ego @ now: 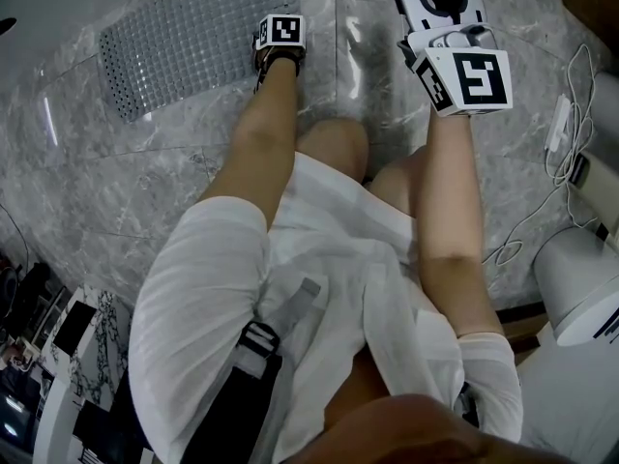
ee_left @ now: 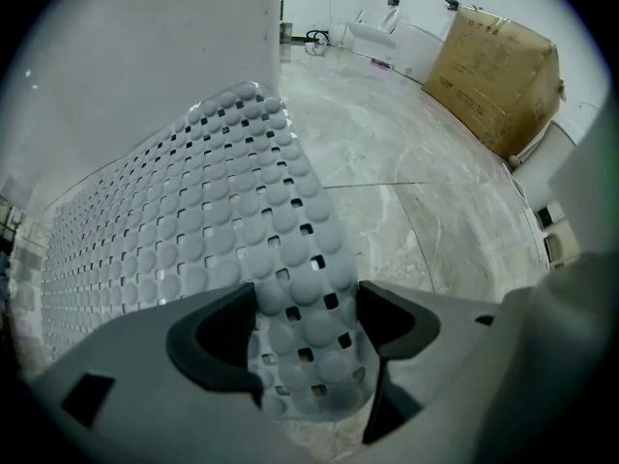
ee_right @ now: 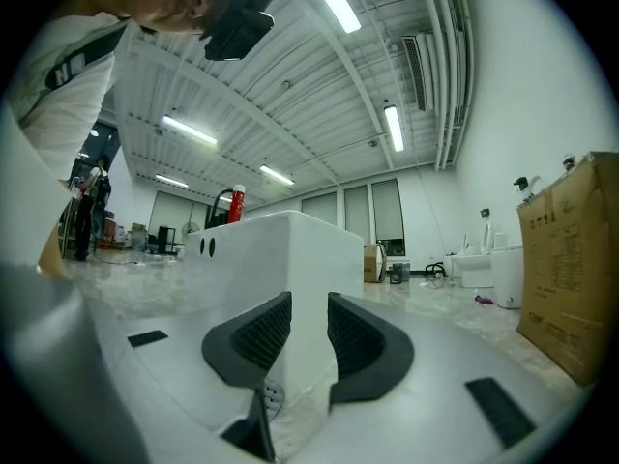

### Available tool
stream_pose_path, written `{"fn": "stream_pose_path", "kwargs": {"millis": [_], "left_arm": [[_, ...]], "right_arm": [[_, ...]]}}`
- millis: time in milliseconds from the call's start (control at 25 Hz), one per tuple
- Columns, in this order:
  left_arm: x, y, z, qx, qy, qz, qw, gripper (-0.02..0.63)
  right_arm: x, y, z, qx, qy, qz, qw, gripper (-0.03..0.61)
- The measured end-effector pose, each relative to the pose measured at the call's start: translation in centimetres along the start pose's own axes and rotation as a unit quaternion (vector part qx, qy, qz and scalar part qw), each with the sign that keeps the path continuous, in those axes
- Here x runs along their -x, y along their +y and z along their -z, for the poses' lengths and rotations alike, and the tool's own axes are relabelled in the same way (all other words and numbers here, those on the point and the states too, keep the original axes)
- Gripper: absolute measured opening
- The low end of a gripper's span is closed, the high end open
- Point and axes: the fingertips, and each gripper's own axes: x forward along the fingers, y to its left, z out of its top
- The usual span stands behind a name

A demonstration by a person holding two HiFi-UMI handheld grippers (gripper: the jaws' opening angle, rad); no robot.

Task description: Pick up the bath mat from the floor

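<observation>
The grey bath mat (ego: pixel 184 37), studded with round bumps and square holes, lies on the marble floor at the top left of the head view. My left gripper (ee_left: pixel 307 298) is down at the mat's right end, and its marker cube (ego: pixel 279 32) shows there. In the left gripper view a narrow end of the mat (ee_left: pixel 290 259) runs between the wide jaws and reaches both pads; no squeeze shows. My right gripper (ee_right: pixel 309 307) is held off the floor to the right, by its marker cube (ego: pixel 469 77). Its jaws stand a little apart with nothing between them.
A white wall (ee_left: pixel 145 56) runs along the mat's far side. A cardboard box (ee_left: pixel 498 75) stands across the floor. White cables (ego: pixel 571 114) and a white fixture (ego: pixel 580 278) lie to the right. A white block (ee_right: pixel 290 249) stands ahead of the right gripper.
</observation>
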Motion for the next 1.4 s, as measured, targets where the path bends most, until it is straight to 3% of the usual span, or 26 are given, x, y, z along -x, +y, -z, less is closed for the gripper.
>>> {"fn": "stream_pose_path", "kwargs": {"millis": [120, 280, 480, 800, 1000, 1200, 1400], "left_arm": [[0.2, 0.6, 0.0, -0.003, -0.004, -0.001, 1.0, 0.289], [1.0, 2.3, 0.0, -0.004, -0.001, -0.01, 0.9999, 0.148], [3.2, 3.8, -0.8, 0.015, -0.019, -0.002, 0.9997, 0.077], [8.4, 3.1, -2.5, 0.015, -0.06, 0.022, 0.9978, 0.055], [12.1, -0.5, -4.0, 0.003, -0.095, 0.06, 0.9937, 0.055], [16.0, -5.5, -7.1, -0.013, -0.14, 0.111, 0.9837, 0.054], [21.0, -10.8, -11.5, -0.032, -0.195, 0.162, 0.9669, 0.052]], "right_arm": [[0.2, -0.2, -0.1, 0.0, -0.002, 0.003, 1.0, 0.129], [0.4, -0.5, -0.3, -0.001, -0.004, 0.007, 1.0, 0.129], [0.4, -0.6, -0.5, -0.005, -0.005, 0.012, 1.0, 0.127], [0.4, -1.4, -2.4, -0.016, -0.028, 0.024, 0.999, 0.126], [1.1, -2.1, -3.4, -0.016, -0.034, 0.038, 0.999, 0.124], [2.2, -3.3, -4.6, -0.018, -0.043, 0.064, 0.997, 0.123], [3.5, -4.5, -6.0, -0.006, -0.046, 0.087, 0.995, 0.121]]}}
